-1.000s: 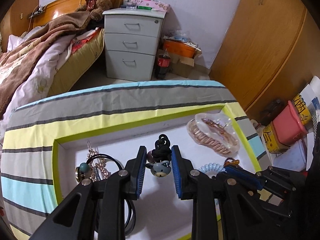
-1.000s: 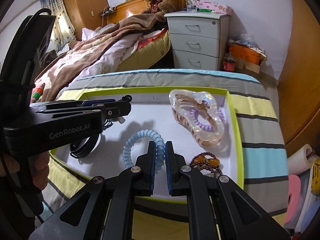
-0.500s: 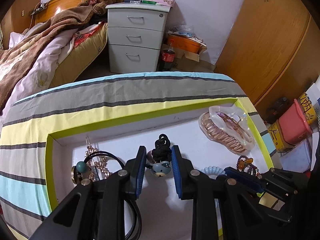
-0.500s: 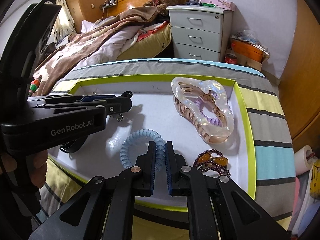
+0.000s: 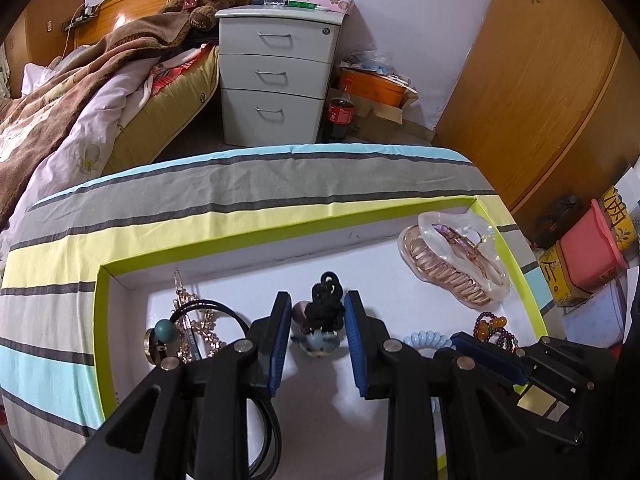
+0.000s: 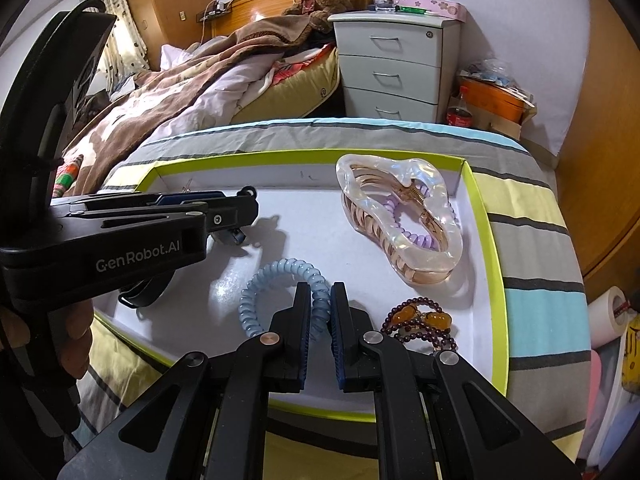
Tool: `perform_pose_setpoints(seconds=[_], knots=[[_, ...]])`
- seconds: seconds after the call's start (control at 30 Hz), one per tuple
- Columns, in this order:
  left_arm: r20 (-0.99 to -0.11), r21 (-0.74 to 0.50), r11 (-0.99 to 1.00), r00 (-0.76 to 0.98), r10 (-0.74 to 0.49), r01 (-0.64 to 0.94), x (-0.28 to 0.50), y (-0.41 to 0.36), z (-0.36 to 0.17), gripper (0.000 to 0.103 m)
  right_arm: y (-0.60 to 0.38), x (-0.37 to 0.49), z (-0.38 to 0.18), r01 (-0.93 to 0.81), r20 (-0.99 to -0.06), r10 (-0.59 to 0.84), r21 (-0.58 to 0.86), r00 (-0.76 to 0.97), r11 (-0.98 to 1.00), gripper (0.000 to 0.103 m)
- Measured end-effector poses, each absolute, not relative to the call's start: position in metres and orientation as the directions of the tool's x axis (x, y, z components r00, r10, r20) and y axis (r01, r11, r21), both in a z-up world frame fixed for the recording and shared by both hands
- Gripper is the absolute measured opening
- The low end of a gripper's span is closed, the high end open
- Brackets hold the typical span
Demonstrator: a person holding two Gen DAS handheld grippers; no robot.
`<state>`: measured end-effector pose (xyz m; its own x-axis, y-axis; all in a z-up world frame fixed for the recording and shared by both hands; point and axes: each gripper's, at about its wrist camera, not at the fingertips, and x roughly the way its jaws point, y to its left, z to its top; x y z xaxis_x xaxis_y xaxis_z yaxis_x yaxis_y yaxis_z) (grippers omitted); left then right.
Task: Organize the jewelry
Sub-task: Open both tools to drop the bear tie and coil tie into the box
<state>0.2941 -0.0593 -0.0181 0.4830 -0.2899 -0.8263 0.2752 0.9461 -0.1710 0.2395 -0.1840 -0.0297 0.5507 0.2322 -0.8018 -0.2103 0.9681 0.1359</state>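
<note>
Sorting is judged early: the blue coil hair tie (image 6: 280, 292) is pinched by the right gripper (image 6: 320, 312) in the tray (image 6: 490, 264), the left gripper (image 5: 316, 332) is spread around the bear charm (image 5: 320, 344), and the claw clip (image 6: 400, 220) and bead bracelet (image 6: 420, 320) lie loose.

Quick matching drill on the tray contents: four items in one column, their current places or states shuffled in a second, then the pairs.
Things:
1. blue coil hair tie
2. black hair tie with a bear charm
3. pearly claw clip
4. beaded bracelet

States:
A. lies around a purple coil tie
B. lies free, right of the right gripper
C. between the open left gripper fingers
D. pinched by the right gripper

Pairs: 1-D, 2-C, 3-A, 4-B
</note>
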Motion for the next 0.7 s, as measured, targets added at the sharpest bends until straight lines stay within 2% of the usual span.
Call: perform_pose_setpoints(seconds=[0.17,0.3,0.37,0.43,0.5,0.7], knots=[[-0.824,-0.168,0.946,0.488,-0.288,0.276,0.294,-0.059,-0.016,0.034,-0.186,0.239,-0.029,-0.207,-0.795,0.242,0.150,0.556,0.967,0.011],[-0.824,-0.168,0.948,0.490,-0.286,0.271,0.293,-0.057,-0.015,0.037,-0.188,0.238,-0.027,-0.204,-0.790,0.245,0.156,0.562,0.967,0.016],[-0.823,-0.165,0.948,0.492,-0.284,0.271,0.291,-0.057,-0.014,0.038,-0.188,0.238,-0.027,-0.200,-0.789,0.243,0.155,0.564,0.967,0.020],[-0.823,-0.162,0.950,0.495,-0.279,0.267,0.290,-0.056,-0.013,0.041,-0.190,0.236,-0.025,-0.194,-0.785,0.245,0.161,0.569,0.968,0.031],[-0.822,-0.162,0.950,0.497,-0.279,0.265,0.288,-0.056,-0.011,0.042,-0.191,0.233,-0.023,-0.189,-0.779,0.248,0.168,0.576,0.968,0.036],[-0.802,-0.170,0.950,0.524,-0.287,0.260,0.272,-0.052,0.002,0.043,-0.198,0.222,-0.011,-0.164,-0.756,0.238,0.173,0.610,0.971,0.036]])
